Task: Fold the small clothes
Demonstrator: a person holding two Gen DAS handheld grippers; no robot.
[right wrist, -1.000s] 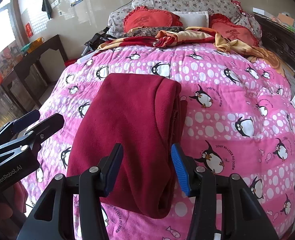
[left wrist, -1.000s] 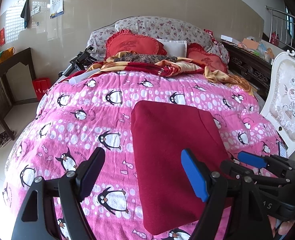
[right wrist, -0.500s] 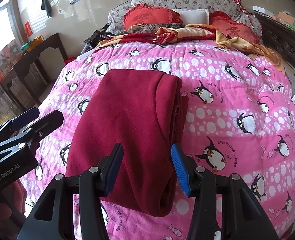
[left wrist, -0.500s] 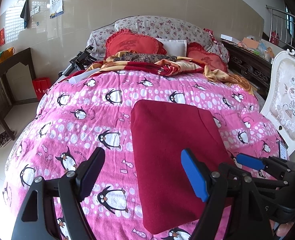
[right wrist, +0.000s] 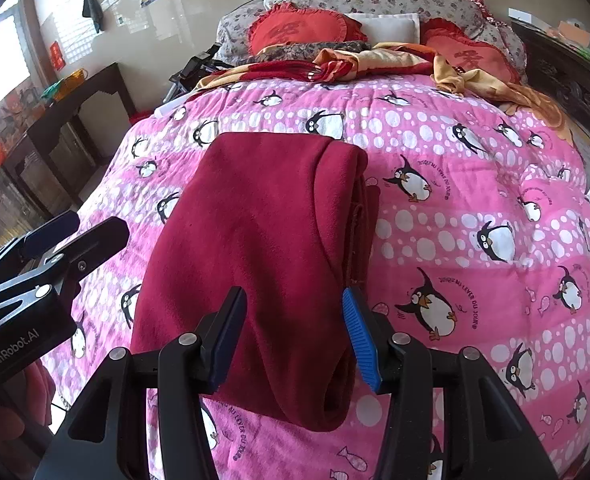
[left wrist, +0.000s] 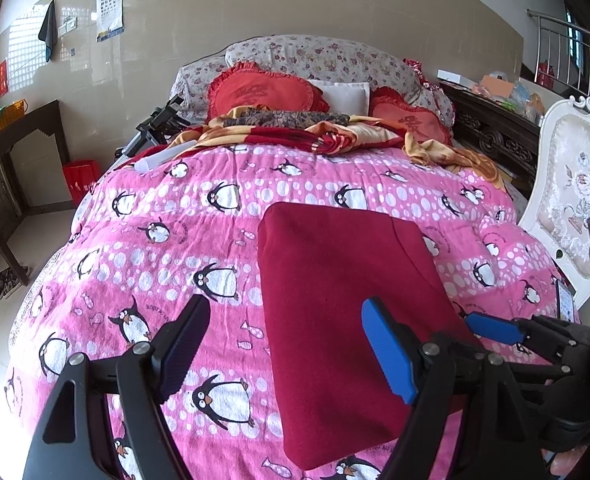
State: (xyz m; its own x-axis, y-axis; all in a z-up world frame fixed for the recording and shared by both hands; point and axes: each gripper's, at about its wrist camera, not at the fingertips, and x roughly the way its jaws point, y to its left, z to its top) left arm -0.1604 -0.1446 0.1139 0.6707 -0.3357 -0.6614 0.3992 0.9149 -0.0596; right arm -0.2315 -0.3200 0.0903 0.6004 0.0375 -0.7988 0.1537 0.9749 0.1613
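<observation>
1. The left gripper (left wrist: 285,344) hovers with its jaws spread wide and nothing between the pads; the pink penguin quilt (left wrist: 155,248) shows through the gap.
2. The folded red garment (left wrist: 343,292) lies flat on that quilt, ahead of the left jaws and toward their blue-padded side; the blue pad overlaps its near edge in the picture, but I cannot tell whether it touches.
3. The right gripper (right wrist: 295,332) holds its jaws partly apart and grips nothing; the red garment (right wrist: 263,248) runs straight out from between them, its near end hanging below the pads.
4. Only the right wrist view shows the garment's stacked layers and rolled fold along the blue-pad side.
5. Only the left wrist view shows the white upholstered chair (left wrist: 575,184) beyond its blue pad, and the right gripper's blue pad low at that edge.
6. The right wrist view shows the left gripper off its dark-pad side, beside the garment's edge, not touching it.
7. Red cushions (right wrist: 299,30) sit far ahead of both jaws.
</observation>
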